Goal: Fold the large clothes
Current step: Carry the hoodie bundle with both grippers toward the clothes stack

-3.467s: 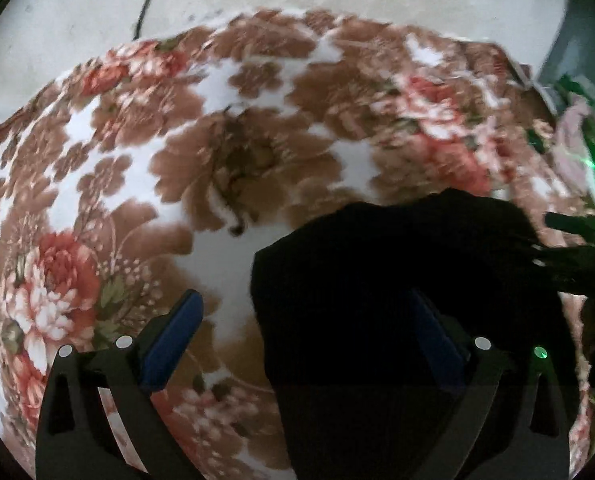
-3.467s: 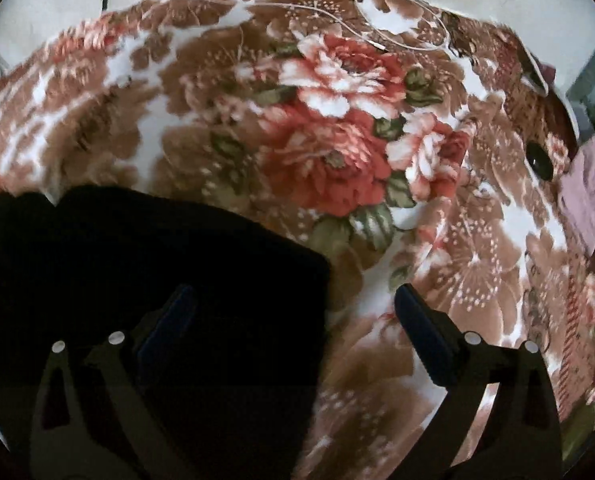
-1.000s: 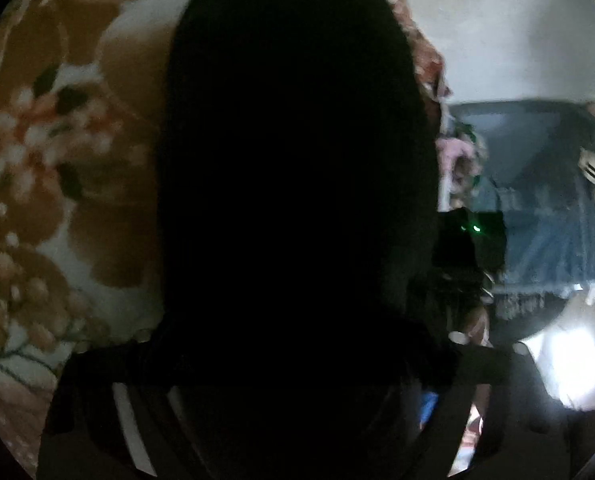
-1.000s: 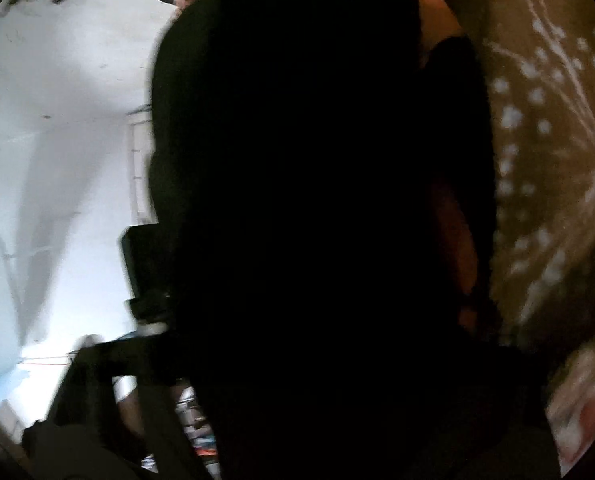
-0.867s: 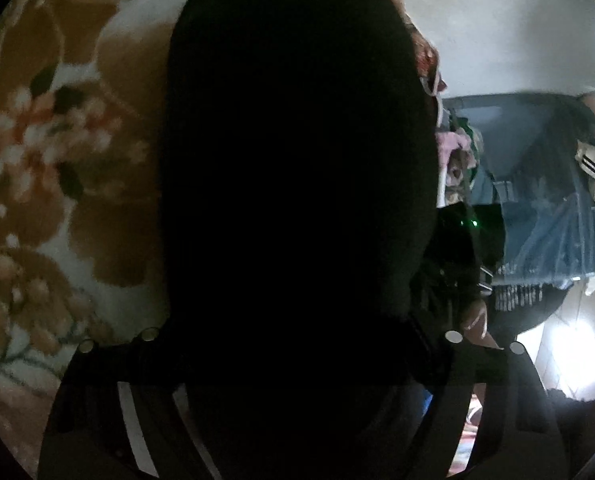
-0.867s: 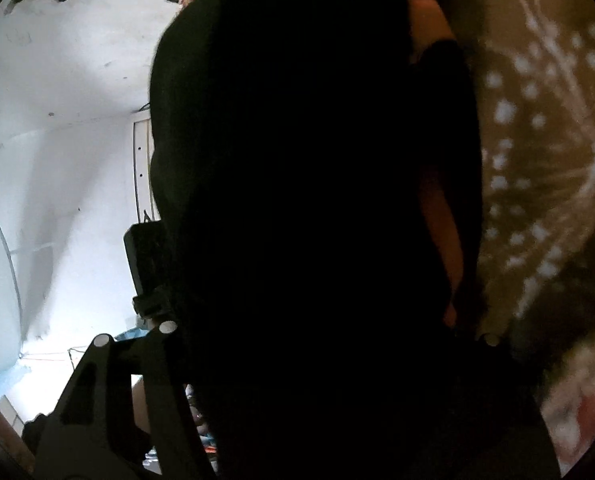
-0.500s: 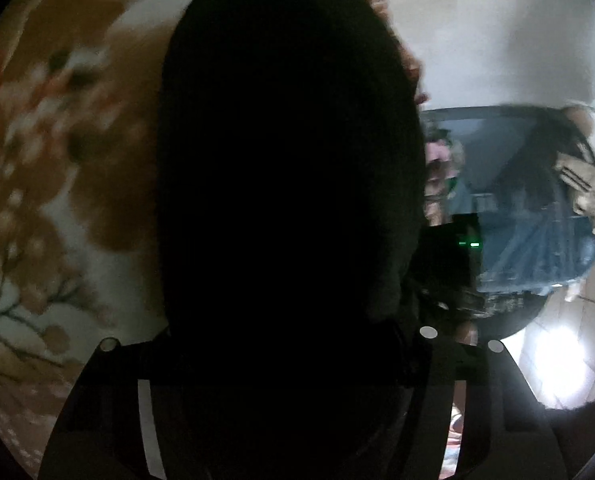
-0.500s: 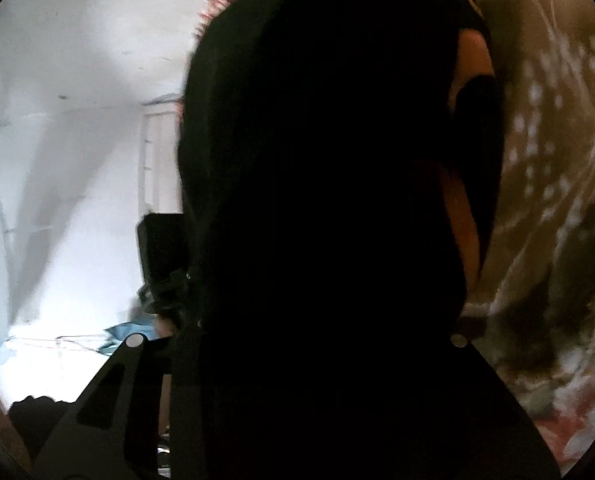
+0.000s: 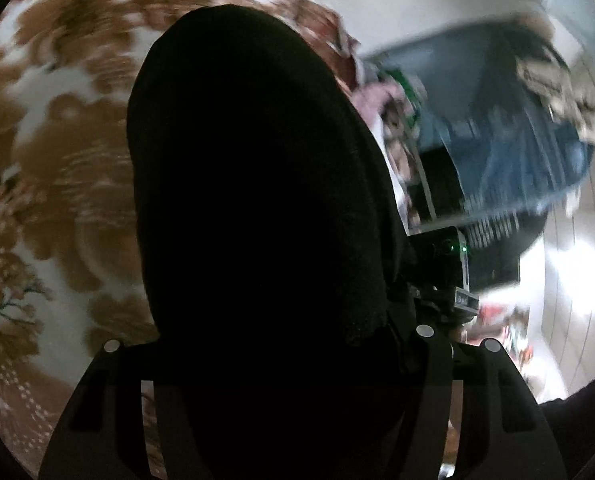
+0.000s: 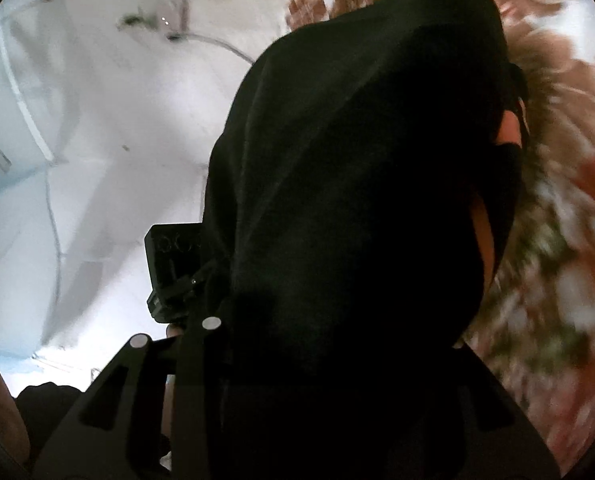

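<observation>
A large black garment [image 9: 253, 184] fills the middle of the left wrist view and hangs from my left gripper [image 9: 265, 360], which is shut on it; the cloth hides the fingertips. The same black garment [image 10: 361, 208] fills the right wrist view, held in my right gripper [image 10: 329, 360], also shut on it with its fingers covered. The garment is lifted off the floral blanket [image 9: 57, 152]. Each view shows the other gripper's body beside the cloth: the right one in the left wrist view [image 9: 437, 264], the left one in the right wrist view [image 10: 173, 268].
The brown, white and red floral blanket [image 10: 569, 208] covers the bed below. A blue bin [image 9: 517, 132] with clothes and a pink cloth [image 9: 373, 100] lie beyond the bed's edge. A white wall [image 10: 97, 120] with a cable is at the left of the right wrist view.
Both grippers closed on the black garment and lifted it off the blanket. In the last second both views have swung, showing more blanket and motion blur.
</observation>
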Motion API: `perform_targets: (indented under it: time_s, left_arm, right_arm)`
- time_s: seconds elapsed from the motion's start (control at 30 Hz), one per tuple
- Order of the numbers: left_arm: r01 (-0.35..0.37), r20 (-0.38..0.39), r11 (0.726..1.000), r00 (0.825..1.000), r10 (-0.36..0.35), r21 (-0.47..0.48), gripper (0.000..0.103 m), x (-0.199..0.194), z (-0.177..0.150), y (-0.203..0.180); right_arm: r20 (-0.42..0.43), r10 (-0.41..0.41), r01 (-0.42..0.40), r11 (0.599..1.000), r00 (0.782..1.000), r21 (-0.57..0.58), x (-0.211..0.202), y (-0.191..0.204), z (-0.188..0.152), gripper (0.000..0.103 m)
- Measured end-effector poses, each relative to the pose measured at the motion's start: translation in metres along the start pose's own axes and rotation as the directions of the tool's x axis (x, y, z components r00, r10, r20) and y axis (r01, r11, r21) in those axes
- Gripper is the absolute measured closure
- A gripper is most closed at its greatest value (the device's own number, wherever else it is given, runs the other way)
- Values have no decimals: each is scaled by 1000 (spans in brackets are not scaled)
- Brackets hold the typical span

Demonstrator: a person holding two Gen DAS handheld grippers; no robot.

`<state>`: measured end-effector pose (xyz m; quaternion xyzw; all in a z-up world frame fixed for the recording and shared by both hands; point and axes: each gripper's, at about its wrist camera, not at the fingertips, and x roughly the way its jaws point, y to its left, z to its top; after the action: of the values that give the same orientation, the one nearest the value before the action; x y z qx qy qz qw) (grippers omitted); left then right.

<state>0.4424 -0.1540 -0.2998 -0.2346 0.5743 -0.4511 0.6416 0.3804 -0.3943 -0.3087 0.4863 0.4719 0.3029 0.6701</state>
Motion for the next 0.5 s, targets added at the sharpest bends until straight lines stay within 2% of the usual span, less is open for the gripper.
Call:
perform_targets:
  time_s: [0.1, 0.17, 0.23, 0.3, 0.4, 0.43, 0.47, 0.5]
  left_arm:
    - [15, -69, 994, 998, -7, 107, 43, 16, 3, -54]
    - [34, -103, 986, 995, -18, 161, 43, 44, 1, -89]
    - [72, -141, 978, 989, -44, 195, 43, 72, -1, -122]
    - [141, -202, 962, 975, -95, 233, 43, 108, -1, -162]
    - [249, -310, 922, 938, -153, 297, 43, 169, -5, -231]
    - [273, -336, 910, 928, -162, 314, 43, 182, -7, -245]
    - [315, -380, 885, 908, -176, 342, 43, 209, -9, -278]
    - [349, -415, 864, 891, -185, 363, 43, 231, -11, -302]
  right_arm:
    - [100, 41, -42, 999, 994, 7, -67, 7, -27, 68]
    - [160, 43, -44, 999, 986, 2, -115, 6, -30, 68]
    - [223, 23, -24, 1000, 974, 1, -160, 11, -46, 68]
    - [295, -7, 9, 1000, 955, -5, -209, 22, -60, 68]
    - [415, -67, 65, 998, 908, 18, -289, 34, -89, 68]
    - [470, -94, 89, 995, 878, 33, -328, 38, -105, 68]
    - [501, -110, 102, 994, 858, 42, -346, 40, -111, 68]
    - [551, -136, 124, 991, 823, 59, -380, 44, -125, 68]
